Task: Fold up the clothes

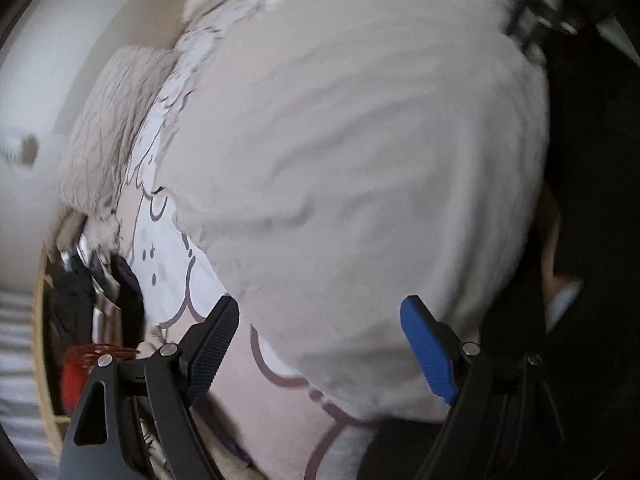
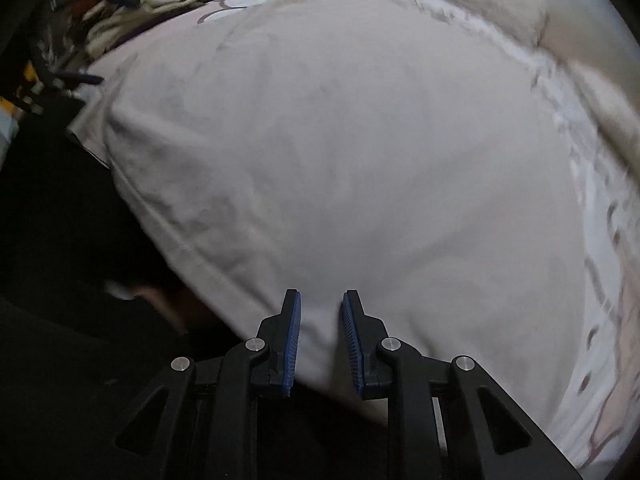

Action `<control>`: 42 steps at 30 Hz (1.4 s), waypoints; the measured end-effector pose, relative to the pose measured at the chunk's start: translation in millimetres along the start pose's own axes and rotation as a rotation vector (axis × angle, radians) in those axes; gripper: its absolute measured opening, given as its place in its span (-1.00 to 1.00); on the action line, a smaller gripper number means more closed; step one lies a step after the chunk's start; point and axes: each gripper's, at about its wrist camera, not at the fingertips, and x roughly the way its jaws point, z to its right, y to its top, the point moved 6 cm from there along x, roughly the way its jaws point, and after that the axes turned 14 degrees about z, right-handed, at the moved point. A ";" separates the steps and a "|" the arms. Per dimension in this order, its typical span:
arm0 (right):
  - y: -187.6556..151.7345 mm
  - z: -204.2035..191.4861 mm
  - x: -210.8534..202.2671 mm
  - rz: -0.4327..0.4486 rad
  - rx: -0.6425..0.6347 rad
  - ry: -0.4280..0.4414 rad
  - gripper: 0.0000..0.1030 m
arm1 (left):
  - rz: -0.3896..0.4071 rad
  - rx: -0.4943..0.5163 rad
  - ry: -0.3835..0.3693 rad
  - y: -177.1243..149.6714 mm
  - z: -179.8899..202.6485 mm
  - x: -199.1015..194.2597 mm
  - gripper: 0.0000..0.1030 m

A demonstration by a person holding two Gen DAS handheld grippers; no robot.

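Observation:
A pale off-white garment (image 1: pixel 352 168) lies spread flat over a printed bedsheet and fills most of both views (image 2: pixel 320 160). My left gripper (image 1: pixel 318 304) hovers wide open at the garment's near edge, with nothing between its blue pads. In the right wrist view my right gripper (image 2: pixel 320 304) has its fingers drawn close together, shut on the garment's near hem. A small crease runs up from the pinch. The cloth edge slants away to the left of the right gripper.
The bedsheet (image 1: pixel 172 280) is pink and white with cartoon outlines. A fluffy beige blanket (image 1: pixel 108 128) lies beyond it. A heap of mixed clothes (image 2: pixel 132 8) and a round wooden rim (image 1: pixel 40 360) are at the side. A person's hand (image 1: pixel 554 276) and dark clothing border the garment.

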 end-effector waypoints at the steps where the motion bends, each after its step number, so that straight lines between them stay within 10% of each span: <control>1: 5.5 5.5 -5.9 0.009 0.034 0.016 -0.57 | 0.016 -0.039 0.006 4.1 -11.6 3.7 0.62; 11: 124.9 152.5 -25.7 0.264 0.386 -0.111 -0.56 | 0.174 -0.330 0.150 69.7 -164.5 72.1 0.61; 12: 137.4 167.4 -22.6 0.271 0.371 -0.142 -0.53 | 0.181 -0.318 0.168 75.7 -176.4 83.5 0.61; 15: 176.4 212.7 -13.9 0.292 0.281 -0.253 0.36 | 0.198 -0.242 0.216 88.8 -215.6 119.6 0.45; 21: 259.8 289.6 25.9 0.345 -0.042 -0.438 0.04 | 0.188 -0.130 0.212 108.6 -271.2 200.3 0.29; 38: 359.0 369.4 196.0 0.134 -0.161 -0.237 0.04 | 0.035 -0.268 -0.135 116.3 -324.3 357.0 0.05; 42: 350.5 383.3 223.1 0.026 -0.148 -0.200 0.04 | -0.020 -0.266 -0.158 115.2 -327.6 371.9 0.50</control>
